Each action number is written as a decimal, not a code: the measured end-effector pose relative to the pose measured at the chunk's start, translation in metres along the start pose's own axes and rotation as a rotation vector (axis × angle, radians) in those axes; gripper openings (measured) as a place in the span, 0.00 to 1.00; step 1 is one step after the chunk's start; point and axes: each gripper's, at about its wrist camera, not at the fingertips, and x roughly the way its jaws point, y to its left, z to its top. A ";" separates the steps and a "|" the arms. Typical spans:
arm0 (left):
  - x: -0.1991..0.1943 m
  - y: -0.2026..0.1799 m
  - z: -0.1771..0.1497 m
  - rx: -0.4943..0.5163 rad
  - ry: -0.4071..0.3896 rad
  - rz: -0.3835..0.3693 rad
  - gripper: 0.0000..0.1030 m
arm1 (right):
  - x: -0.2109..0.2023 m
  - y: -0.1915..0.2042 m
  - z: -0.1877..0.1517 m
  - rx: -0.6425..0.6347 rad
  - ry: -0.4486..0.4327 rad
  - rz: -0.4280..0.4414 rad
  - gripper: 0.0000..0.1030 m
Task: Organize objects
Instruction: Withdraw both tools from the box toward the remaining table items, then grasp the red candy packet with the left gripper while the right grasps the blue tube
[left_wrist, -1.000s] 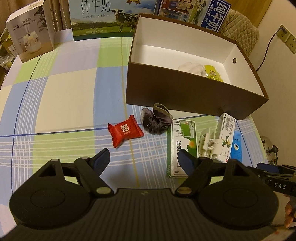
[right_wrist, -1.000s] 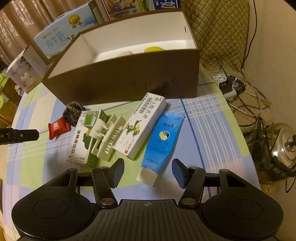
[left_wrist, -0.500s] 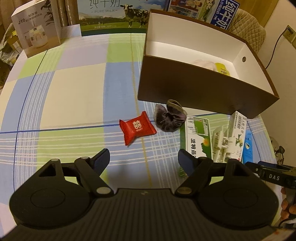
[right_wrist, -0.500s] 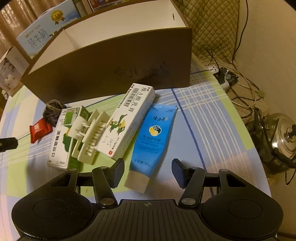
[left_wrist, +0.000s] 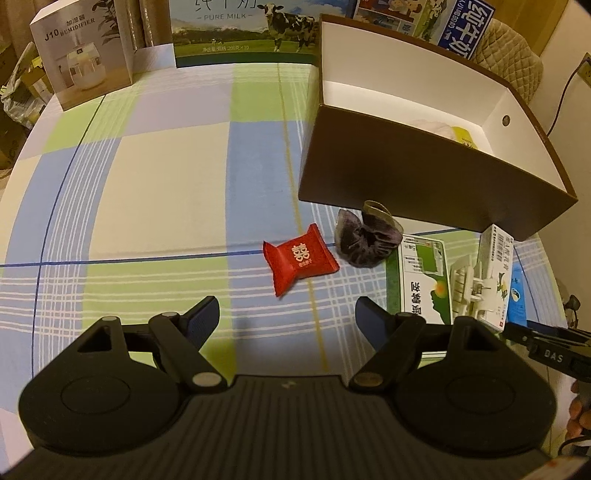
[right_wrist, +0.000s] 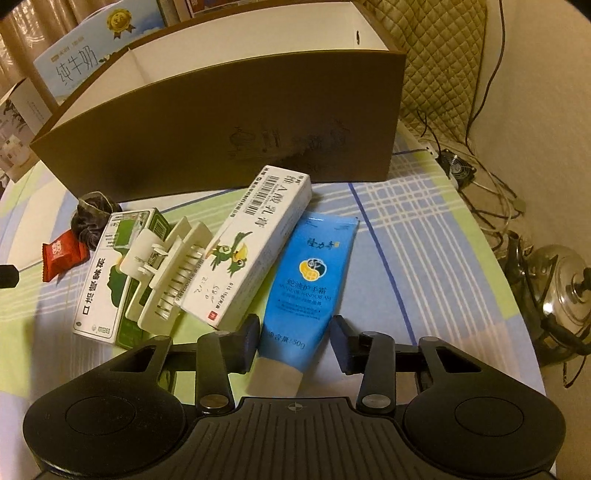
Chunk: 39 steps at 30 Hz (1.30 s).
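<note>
Blue hand-cream tube (right_wrist: 309, 280) lies on the tablecloth (left_wrist: 155, 177); right gripper (right_wrist: 293, 334) has dropped lower, jaws closing either side, gaps remaining. Left gripper (left_wrist: 286, 317) wide, empty, now nearer the red sachet (left_wrist: 300, 259). Brown box (left_wrist: 406, 177) holds something yellow (left_wrist: 463, 136) and something pale.

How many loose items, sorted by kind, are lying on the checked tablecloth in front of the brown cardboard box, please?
Printed cartons: 2, green-and-white carton, white ointment carton
Blue hand cream tube: 1
Cream plastic hair claw clip: 1
Red wrapped candy: 1
Dark purple velvet scrunchie: 1
Total: 6
</note>
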 end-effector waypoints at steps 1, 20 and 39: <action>0.001 0.000 0.001 0.003 0.000 -0.001 0.75 | -0.001 -0.002 -0.001 0.002 0.003 0.003 0.34; 0.045 -0.024 0.012 0.409 -0.084 -0.081 0.74 | -0.030 -0.047 -0.024 0.074 0.022 0.019 0.33; 0.078 -0.012 0.009 0.423 0.006 -0.134 0.53 | -0.024 -0.052 -0.018 0.086 0.023 0.029 0.33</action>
